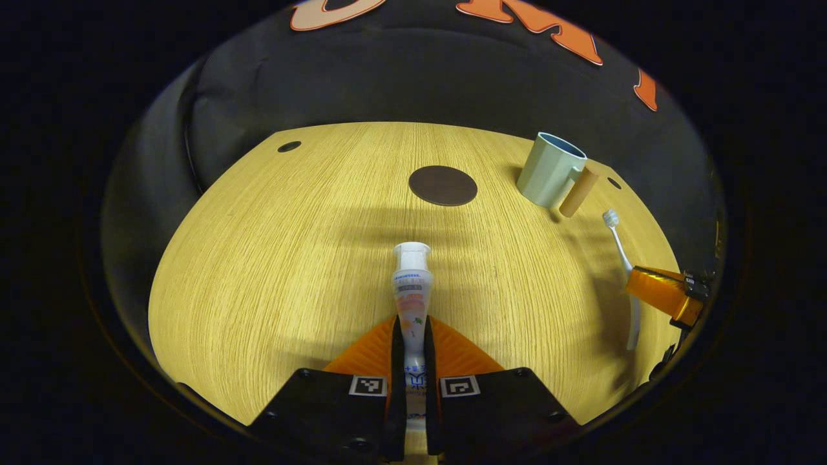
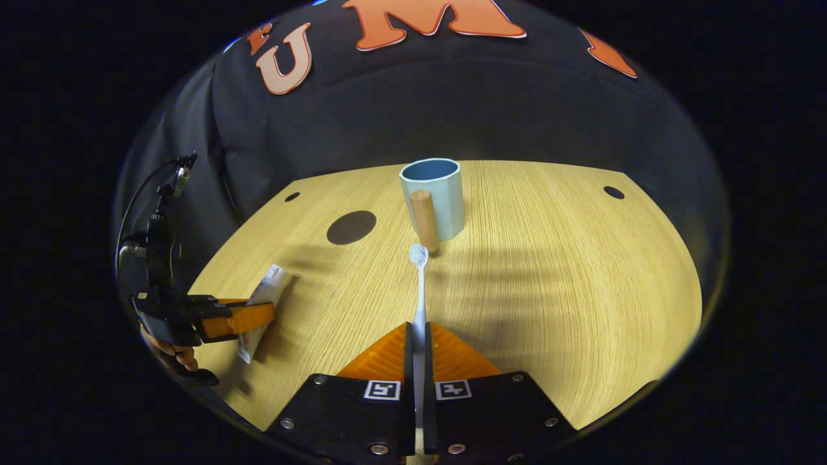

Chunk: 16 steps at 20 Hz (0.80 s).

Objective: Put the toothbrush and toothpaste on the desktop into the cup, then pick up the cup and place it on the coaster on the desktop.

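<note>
Right tool grips toothbrush, long axis pointing at cup near far worktop edge; left tool clamps toothpaste

The left tongs are closed, both fingers pressing on the toothpaste low over the table, and the right tongs are closed too, their fingers pinching the toothbrush handle, while a hand holds the left tongs.
</note>
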### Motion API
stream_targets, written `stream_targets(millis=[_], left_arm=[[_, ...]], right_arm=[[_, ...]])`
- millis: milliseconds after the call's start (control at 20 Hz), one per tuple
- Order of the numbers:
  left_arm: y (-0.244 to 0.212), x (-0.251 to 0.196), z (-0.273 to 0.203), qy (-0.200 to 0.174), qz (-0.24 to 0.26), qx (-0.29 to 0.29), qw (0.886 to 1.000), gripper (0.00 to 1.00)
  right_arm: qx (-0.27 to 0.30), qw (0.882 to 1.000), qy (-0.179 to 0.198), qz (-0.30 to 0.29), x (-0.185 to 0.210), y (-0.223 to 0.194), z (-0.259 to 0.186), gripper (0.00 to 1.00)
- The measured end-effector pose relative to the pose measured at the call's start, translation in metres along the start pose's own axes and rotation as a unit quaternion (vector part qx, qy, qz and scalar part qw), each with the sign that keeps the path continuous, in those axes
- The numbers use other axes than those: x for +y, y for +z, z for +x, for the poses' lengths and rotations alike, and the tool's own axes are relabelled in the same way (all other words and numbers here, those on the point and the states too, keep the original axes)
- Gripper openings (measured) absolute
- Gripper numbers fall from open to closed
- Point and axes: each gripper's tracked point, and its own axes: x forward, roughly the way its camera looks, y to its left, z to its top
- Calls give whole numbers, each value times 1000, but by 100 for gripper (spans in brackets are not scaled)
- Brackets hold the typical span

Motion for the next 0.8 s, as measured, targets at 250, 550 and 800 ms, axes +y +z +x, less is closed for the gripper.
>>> stream_targets(millis=[250, 550, 800], left_arm=[[-2, 9, 6, -1, 1, -14, 1000, 16], [-23, 12, 29, -4, 2, -26, 1000, 16], [-13, 14, 29, -4, 2, -32, 999, 16]], right_arm=[[-43, 999, -2, -2, -1, 23, -8, 5], [-110, 994, -2, -15, 2, 69, -29, 6], [-174, 985, 1, -8, 3, 115, -35, 5]])
